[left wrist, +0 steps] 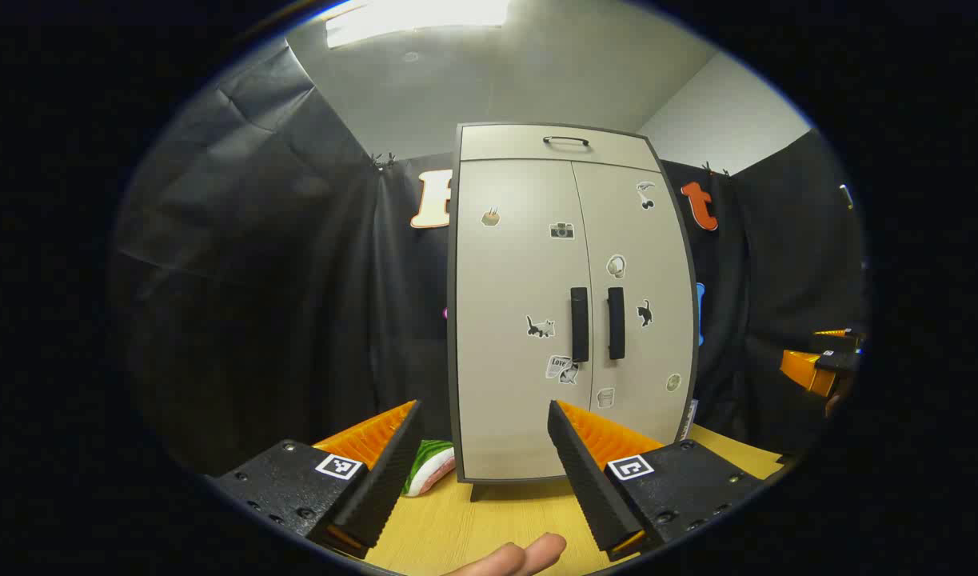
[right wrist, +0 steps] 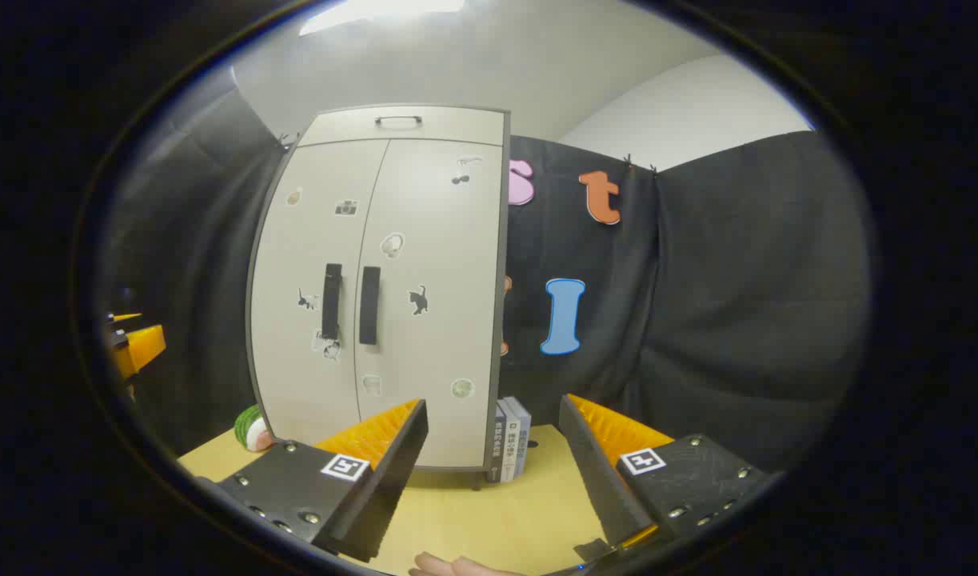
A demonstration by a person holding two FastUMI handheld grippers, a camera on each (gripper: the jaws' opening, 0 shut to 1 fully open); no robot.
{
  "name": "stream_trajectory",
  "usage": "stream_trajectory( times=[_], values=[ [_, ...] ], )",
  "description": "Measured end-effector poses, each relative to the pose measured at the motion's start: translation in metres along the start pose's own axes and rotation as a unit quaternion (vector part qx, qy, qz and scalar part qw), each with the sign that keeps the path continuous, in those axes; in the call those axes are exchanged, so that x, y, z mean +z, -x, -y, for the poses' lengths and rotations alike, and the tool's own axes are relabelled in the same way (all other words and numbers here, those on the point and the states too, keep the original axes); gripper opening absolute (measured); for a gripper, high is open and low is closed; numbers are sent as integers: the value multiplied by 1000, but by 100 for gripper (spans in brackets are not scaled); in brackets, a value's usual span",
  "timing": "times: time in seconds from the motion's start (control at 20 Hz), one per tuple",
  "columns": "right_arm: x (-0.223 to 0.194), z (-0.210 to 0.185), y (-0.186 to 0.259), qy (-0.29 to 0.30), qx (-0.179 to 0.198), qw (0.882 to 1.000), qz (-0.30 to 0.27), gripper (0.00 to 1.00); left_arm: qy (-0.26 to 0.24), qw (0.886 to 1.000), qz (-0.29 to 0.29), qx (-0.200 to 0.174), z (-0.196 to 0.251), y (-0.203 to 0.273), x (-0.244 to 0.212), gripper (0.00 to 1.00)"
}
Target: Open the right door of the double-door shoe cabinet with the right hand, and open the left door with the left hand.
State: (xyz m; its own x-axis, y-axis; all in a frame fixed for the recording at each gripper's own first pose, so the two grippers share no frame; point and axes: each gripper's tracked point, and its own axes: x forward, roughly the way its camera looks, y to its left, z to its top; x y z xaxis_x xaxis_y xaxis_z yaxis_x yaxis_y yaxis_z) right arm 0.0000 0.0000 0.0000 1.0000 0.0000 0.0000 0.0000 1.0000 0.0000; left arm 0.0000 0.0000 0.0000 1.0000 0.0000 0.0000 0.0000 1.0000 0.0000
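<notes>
Shoe cabinet (left wrist: 568, 304) is standing on the far side of the table (left wrist: 457, 528), both doors closed, handles (left wrist: 579, 324) side by side at the middle. Left gripper (left wrist: 485, 472) and right gripper (right wrist: 492, 472) are hovering near, jaws spread wide, holding nothing. Books (right wrist: 512, 440) are leaning right of the cabinet.

On the pale grey double-door shoe cabinet (left wrist: 568, 304), one small white sticker (left wrist: 561, 368) beneath the left handle reads "Love"; other stickers carry pictures.
</notes>
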Motion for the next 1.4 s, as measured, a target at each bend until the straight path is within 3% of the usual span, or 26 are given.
stream_trajectory(
  times=[0.9,1.05,1.1,1.15,1.35,1.4],
  values=[
    [-17,-8,-24,-5,3,1000,-26,98,9,1000,-14,-20,10,-5,-14,96],
    [-16,-17,-36,-4,7,1000,-27,99,7,1000,-20,-21,10,-7,-21,96],
    [-15,-22,-41,-6,10,1000,-28,94,6,999,-23,-23,10,-8,-24,96],
    [-15,-29,-47,-8,13,999,-31,99,6,999,-26,-25,11,-9,-27,96],
    [-8,-67,-75,-20,51,998,-41,94,5,999,-38,-31,13,-13,-36,96],
    [-4,-75,-83,-24,58,997,-40,98,7,999,-40,-30,12,-13,-38,95]
  ],
)
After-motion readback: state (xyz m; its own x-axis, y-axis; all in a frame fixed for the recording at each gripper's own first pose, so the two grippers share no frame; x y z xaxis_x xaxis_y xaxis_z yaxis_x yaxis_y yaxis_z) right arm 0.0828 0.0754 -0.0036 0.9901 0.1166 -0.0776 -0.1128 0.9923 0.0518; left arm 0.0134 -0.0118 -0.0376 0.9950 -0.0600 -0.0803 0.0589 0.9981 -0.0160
